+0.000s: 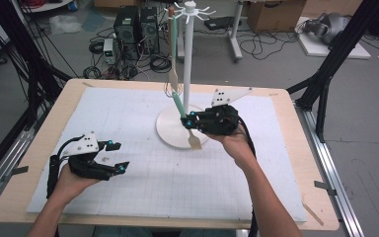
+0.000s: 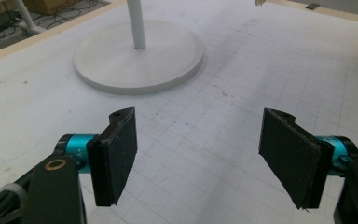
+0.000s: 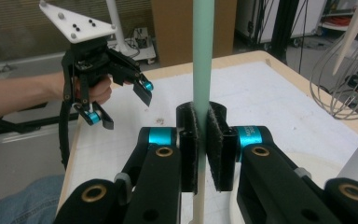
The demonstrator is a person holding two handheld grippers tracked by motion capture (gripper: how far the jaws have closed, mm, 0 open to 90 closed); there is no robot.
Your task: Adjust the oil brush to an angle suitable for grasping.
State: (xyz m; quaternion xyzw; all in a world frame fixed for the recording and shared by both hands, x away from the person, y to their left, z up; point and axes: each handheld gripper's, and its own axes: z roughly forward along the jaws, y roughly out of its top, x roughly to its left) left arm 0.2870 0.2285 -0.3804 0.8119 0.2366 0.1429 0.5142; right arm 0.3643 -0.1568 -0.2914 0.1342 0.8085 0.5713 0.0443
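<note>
The right tongs (image 3: 201, 149) are closed on the mint-green handle of a wooden spatula (image 1: 185, 121), above the round white base of the rack (image 1: 170, 131). The left tongs (image 2: 205, 154) stand open and empty over the white gridded desk (image 1: 143, 173), well apart.

The right gripper (image 3: 200, 154) clamps its black pads on a mint-green utensil handle (image 3: 203, 56), standing upright. Farther off, the left gripper (image 3: 121, 100) hangs with jaws apart. A wire whisk (image 3: 340, 79) hangs at right.
</note>
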